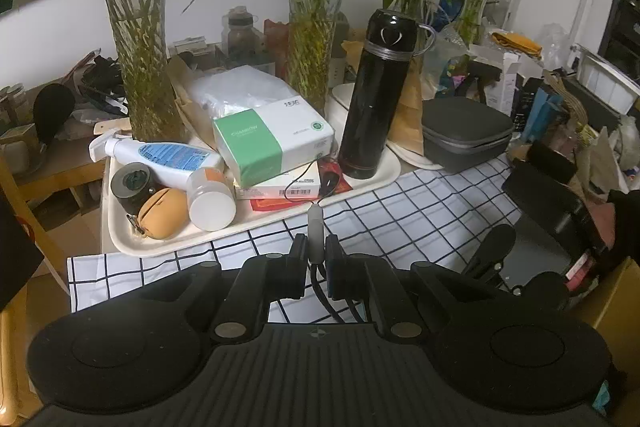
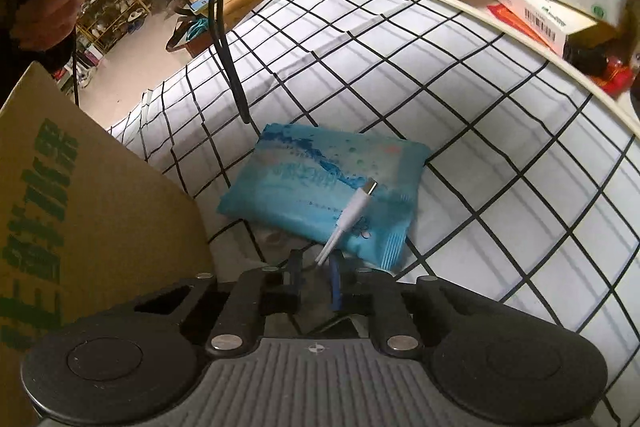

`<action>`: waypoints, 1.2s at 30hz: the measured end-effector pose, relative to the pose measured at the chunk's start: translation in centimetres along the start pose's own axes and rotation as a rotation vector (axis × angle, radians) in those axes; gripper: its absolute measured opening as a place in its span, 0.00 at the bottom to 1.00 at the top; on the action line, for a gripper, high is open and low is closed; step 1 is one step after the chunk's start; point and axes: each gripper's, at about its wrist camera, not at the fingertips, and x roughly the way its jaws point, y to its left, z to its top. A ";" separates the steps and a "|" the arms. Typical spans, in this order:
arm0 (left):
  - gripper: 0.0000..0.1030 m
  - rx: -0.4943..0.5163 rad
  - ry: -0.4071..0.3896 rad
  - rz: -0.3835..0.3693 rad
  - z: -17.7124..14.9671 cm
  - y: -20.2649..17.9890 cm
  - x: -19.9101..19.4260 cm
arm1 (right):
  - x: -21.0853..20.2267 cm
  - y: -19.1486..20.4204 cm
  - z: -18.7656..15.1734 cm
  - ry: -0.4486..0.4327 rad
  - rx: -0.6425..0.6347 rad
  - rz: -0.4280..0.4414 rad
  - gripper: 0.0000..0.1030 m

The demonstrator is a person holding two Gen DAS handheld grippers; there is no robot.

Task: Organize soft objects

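In the left wrist view my left gripper (image 1: 316, 254) is shut on a grey cable plug (image 1: 315, 231) that sticks up between its fingers, over the checked cloth (image 1: 420, 211). Black cords hang below the plug. In the right wrist view my right gripper (image 2: 315, 263) is shut on a thin white cable (image 2: 352, 211). The cable's USB plug rests on top of a blue soft tissue pack (image 2: 316, 183) lying flat on the checked cloth (image 2: 480, 147), just ahead of the fingertips. A black cord (image 2: 229, 59) dangles to the cloth behind the pack.
A cream tray (image 1: 256, 227) behind the cloth holds a green-and-white box (image 1: 276, 143), a spray bottle (image 1: 160, 155), a black flask (image 1: 376, 95) and small jars. Tall glass vases (image 1: 140, 67) stand behind it. A cardboard box (image 2: 80, 207) rises at the left of the right gripper.
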 end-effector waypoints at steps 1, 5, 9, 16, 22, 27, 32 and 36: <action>0.09 -0.001 0.000 0.000 0.0 0.0 0.0 | -0.3 0.0 0.0 -0.012 0.000 0.001 0.10; 0.09 -0.002 0.001 0.003 0.0 0.0 0.0 | -2.4 -0.2 0.1 -0.080 0.006 -0.023 0.04; 0.09 -0.003 0.001 0.009 0.0 0.1 0.0 | -5.2 -0.5 0.1 -0.147 0.028 -0.080 0.04; 0.09 0.007 -0.005 0.013 -0.2 -0.2 -0.1 | -9.0 0.0 0.2 -0.214 0.062 -0.168 0.04; 0.09 -0.001 -0.039 0.032 0.0 -0.2 -0.9 | -11.7 1.1 -0.4 -0.291 0.108 -0.320 0.04; 0.09 0.005 -0.072 0.054 0.3 -0.7 -1.5 | -13.8 2.7 -1.2 -0.350 0.156 -0.506 0.04; 0.09 0.006 -0.110 0.058 0.5 -1.3 -2.6 | -16.1 4.1 -2.3 -0.415 0.200 -0.570 0.04; 0.09 0.002 -0.169 0.068 0.9 -1.8 -4.3 | -17.5 5.6 -3.4 -0.466 0.225 -0.581 0.04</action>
